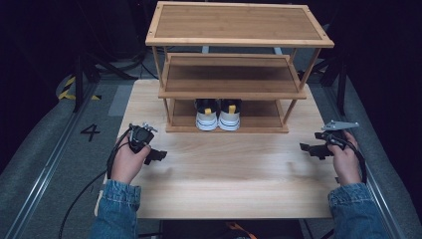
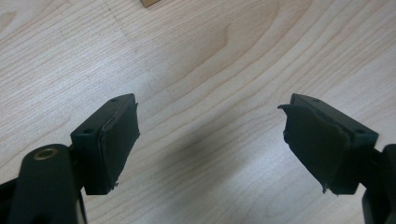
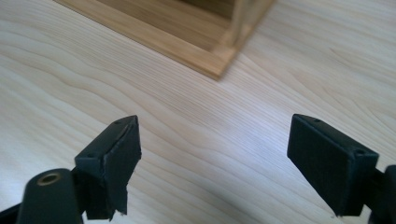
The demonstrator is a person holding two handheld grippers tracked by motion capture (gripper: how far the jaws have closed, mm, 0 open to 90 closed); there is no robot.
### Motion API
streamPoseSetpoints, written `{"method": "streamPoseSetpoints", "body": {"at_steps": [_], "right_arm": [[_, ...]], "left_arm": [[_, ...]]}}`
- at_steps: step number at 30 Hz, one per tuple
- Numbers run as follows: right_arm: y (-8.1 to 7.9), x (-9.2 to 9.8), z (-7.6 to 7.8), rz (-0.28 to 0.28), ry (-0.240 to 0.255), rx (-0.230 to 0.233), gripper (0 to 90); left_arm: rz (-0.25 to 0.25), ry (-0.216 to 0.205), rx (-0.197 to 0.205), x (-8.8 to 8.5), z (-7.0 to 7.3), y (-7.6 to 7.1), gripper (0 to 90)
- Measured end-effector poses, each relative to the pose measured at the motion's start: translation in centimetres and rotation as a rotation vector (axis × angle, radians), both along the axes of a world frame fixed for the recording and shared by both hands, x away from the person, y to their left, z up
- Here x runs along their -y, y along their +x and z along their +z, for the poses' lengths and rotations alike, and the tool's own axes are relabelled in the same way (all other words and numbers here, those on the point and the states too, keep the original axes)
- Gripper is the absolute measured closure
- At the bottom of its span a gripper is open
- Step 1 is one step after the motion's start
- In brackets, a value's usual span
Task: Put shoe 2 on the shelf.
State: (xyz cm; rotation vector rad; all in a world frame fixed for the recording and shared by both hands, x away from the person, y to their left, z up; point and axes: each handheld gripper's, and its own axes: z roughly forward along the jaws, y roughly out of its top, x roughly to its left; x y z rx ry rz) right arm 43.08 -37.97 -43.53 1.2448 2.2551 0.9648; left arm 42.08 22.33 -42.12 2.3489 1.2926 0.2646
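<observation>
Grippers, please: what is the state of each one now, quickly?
Left gripper: open, holding nothing, over the table.
Right gripper: open, holding nothing.

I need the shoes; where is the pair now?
In the high view, the pair of shoes stands on the bottom shelf of the wooden rack, centred, heels facing the person.

Your table (image 1: 224, 189) is evenly lit from above and the surroundings fall to black. Soft shadow sits between your jaws in the left gripper view; near parts blur.

A 3-tier wooden rack (image 1: 239, 25) stands on the table (image 1: 224, 184), 2 sneakers (image 1: 218, 117) on its bottom shelf.
</observation>
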Motion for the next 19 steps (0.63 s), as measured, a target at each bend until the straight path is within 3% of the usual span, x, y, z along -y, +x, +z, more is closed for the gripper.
{"method": "streamPoseSetpoints", "body": {"at_steps": [6, 9, 11, 14, 16, 19], "right_arm": [[0.2, 0.8, -1.5, -0.04, 0.008, -0.01, 18.1], [0.3, 1.3, -2.5, -0.06, 0.008, 0.005, 18.1], [0.4, 1.6, -3.2, -0.059, 0.025, 0.001, 18.1], [0.4, 1.7, -3.6, -0.063, 0.045, -0.014, 18.1], [0.5, 1.5, -3.7, -0.063, 0.031, -0.006, 18.1], [0.5, 1.3, -3.6, -0.065, 0.048, 0.001, 18.1]], "left_arm": [[0.05, 0.011, 0.017, -0.4, -0.7, 0.2, 18.3], [0.044, 0.007, 0.032, -0.1, -1.2, -0.2, 17.3], [0.02, 0.026, 0.05, 0.0, -1.5, -0.3, 17.3], [0.007, 0.031, 0.057, -0.1, -1.8, -0.2, 17.3], [0.007, 0.036, 0.05, -0.4, -2.0, -0.1, 17.3], [0.019, 0.033, 0.053, -0.7, -2.1, 0.0, 17.3]]}}
